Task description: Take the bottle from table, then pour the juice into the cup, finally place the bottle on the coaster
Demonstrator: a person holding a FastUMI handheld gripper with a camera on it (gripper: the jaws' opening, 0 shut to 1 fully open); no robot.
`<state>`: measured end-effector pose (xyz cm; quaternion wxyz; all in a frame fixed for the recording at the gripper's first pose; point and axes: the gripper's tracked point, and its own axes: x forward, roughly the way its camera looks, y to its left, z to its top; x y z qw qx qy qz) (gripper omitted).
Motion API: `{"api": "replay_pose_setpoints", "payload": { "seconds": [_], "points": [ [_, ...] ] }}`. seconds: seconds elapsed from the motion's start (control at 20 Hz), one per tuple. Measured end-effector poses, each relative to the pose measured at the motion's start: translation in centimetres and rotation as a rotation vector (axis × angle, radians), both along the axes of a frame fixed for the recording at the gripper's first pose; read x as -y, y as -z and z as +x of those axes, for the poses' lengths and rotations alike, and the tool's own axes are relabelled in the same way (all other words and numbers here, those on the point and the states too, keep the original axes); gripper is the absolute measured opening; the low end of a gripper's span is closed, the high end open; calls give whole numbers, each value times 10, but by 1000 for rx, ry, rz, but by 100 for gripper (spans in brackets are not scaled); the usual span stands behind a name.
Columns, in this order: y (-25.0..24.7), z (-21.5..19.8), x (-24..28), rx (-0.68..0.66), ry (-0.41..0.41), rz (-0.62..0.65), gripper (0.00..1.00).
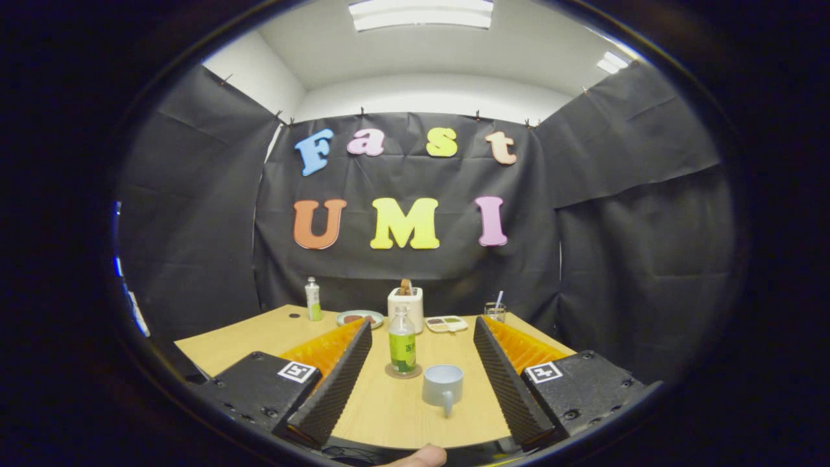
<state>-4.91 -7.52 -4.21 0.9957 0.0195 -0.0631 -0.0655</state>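
Observation:
A clear bottle with a green label stands upright on a round brown coaster in the middle of the wooden table. Just to its right and a little nearer sits a pale blue cup, its handle turned toward me. My gripper is open wide, with nothing held. Its ribbed black fingers stand on either side of bottle and cup, which lie between the fingers and slightly ahead of them.
Along the table's far edge stand a small green-labelled bottle, a plate, a white holder, a small tray and a glass with a straw. A fingertip shows at the near edge.

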Motion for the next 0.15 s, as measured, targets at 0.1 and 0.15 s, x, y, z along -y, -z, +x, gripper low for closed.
{"api": "replay_pose_setpoints", "payload": {
  "seconds": [0.1, 0.15],
  "points": [
    [2, 0, -4, -6, -5, -4, 100],
    [2, 0, -4, -6, -10, 0, 100]
  ]
}}
